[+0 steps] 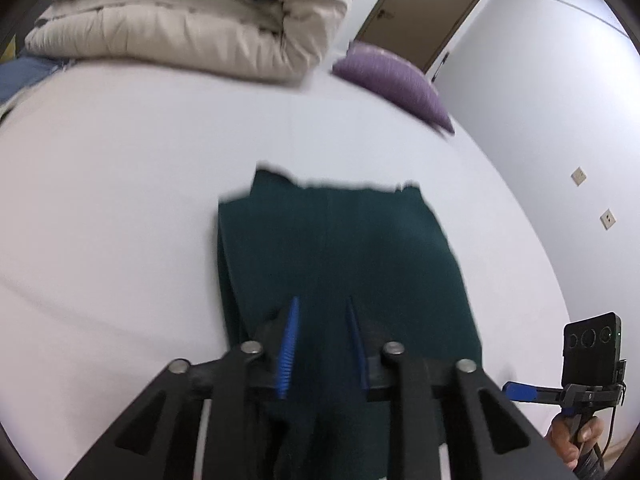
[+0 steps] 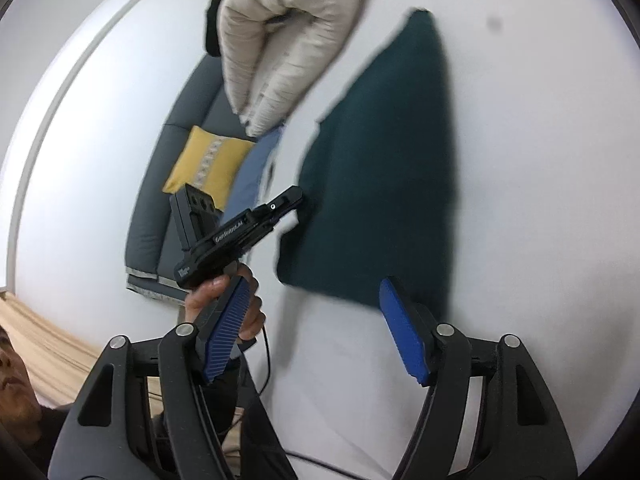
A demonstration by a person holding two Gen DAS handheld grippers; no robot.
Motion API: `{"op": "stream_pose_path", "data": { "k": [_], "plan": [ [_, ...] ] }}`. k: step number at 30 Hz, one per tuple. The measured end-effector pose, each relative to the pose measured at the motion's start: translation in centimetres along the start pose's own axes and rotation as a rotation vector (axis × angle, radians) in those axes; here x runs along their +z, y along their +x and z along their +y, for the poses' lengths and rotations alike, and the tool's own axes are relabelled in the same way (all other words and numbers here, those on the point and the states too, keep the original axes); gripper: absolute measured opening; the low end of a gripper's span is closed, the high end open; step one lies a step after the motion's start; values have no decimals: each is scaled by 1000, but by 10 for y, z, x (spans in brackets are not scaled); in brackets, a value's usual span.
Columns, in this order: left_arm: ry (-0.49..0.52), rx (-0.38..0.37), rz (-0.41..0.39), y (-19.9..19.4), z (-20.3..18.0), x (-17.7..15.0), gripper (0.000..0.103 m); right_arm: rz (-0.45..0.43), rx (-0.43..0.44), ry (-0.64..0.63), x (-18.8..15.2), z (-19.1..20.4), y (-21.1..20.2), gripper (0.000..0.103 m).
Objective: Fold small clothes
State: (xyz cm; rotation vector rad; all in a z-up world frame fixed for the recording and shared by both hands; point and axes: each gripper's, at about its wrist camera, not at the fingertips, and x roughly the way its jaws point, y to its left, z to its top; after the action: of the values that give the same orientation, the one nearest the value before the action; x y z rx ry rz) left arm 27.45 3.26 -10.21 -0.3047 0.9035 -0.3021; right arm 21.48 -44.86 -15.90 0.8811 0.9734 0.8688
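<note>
So it's a bed with a plain white sheet (image 1: pixel 140 200), white walls all round, a brown door (image 1: pixel 424 12) in the far corner. A rolled-up beige duvet (image 1: pixel 192 20) sits at the far end of the bed, a purple pillow (image 1: pixel 394 80) by the wall, and a grey sofa (image 2: pixel 176 168) with a yellow cushion (image 2: pixel 208 164) off to the side.

The dark green garment (image 1: pixel 340 248) lies flat and folded mid-sheet. The left gripper (image 1: pixel 322 304) hangs over its near edge, jaws a little apart; looks like nothing's pinched, though it's blurry. The right gripper (image 2: pixel 316 288) is off the garment's edge, jaws wide apart, empty. A person's hand (image 2: pixel 224 300) partly blocks the right wrist view.
</note>
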Motion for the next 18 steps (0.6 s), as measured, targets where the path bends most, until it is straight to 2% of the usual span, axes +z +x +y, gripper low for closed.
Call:
{"op": "stream_pose_path", "data": {
  "k": [2,5,6,8,9,10,11,12,14,18],
  "plan": [
    [-1,13,6,16,3,17,28,-7,-1,-5,19,3,10,71],
    [-5,49,74,54,14,24,28,-22,-53,-1,44,-3,27,73],
    [-15,35,77,59,20,24,28,-35,-99,12,51,-8,31,73],
    [-27,21,58,48,22,26,28,-75,-118,37,61,-12,29,73],
    [-19,24,35,39,21,26,31,-100,-122,36,63,-9,23,75],
    [-13,23,-8,27,22,25,46,-122,-124,19,64,-5,16,78],
    [-23,23,-57,14,27,22,55,-157,-131,-8,65,-2,7,85],
    [-45,23,-88,7,33,19,70,-180,-155,-18,65,-1,0,96],
    [-109,18,-97,1,50,14,73,-194,-227,-5,67,-6,-7,97],
    [-149,-24,17,20,67,-2,71,-120,-230,17,70,-17,3,97]
  ]
}}
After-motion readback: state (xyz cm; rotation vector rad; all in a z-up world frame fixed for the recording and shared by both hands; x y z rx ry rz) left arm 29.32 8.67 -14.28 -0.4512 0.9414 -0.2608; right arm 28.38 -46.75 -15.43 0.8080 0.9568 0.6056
